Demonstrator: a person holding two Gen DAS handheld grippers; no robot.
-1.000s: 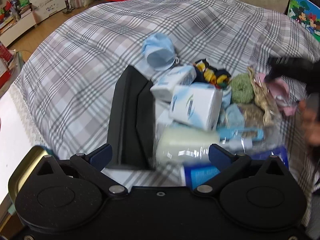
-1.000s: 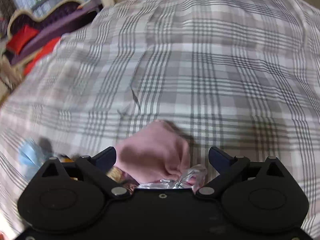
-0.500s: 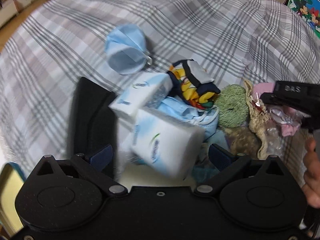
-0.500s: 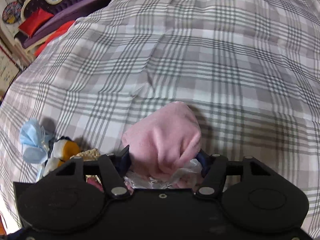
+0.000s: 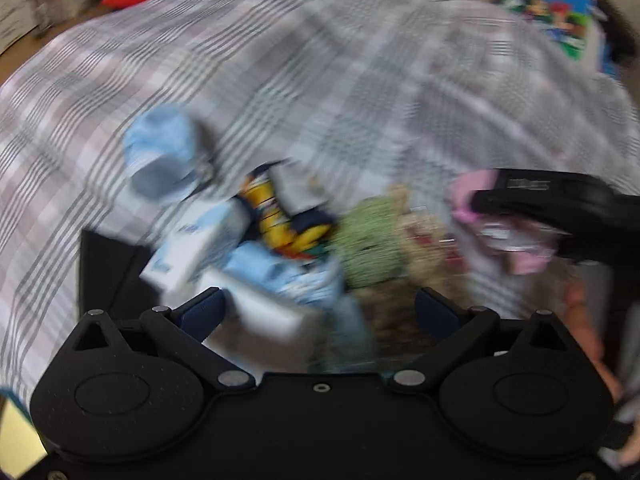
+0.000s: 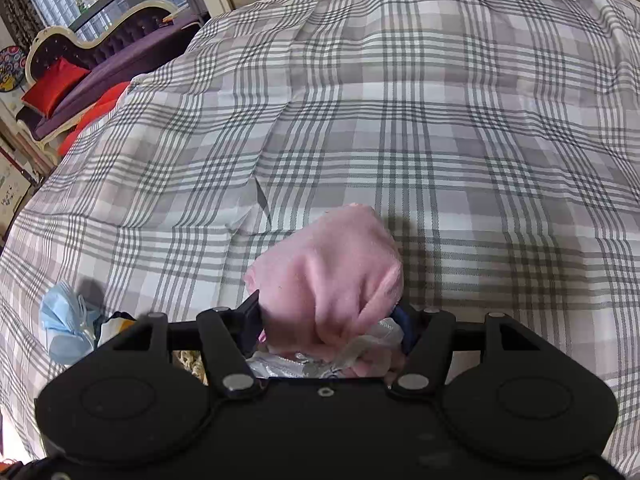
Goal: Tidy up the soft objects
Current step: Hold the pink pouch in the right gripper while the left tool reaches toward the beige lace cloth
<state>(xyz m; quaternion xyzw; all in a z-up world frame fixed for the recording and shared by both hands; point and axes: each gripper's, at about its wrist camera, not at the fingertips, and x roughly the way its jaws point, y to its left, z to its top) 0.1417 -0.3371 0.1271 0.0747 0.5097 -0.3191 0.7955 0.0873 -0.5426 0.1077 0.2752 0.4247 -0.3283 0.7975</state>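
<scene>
Right wrist view: right gripper (image 6: pixel 330 316) clamps the pink cloth (image 6: pixel 328 268), which bulges forward beyond its fingertips over bare plaid bedcover (image 6: pixel 440 120).

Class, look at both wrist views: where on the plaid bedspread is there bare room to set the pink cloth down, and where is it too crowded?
Free: the broad plaid bedspread beyond the pink cloth, up to its far edge, and to the right of it. Crowded: the pile left of the cloth, from the blue face mask past the tissue packs to the green knit.
</scene>
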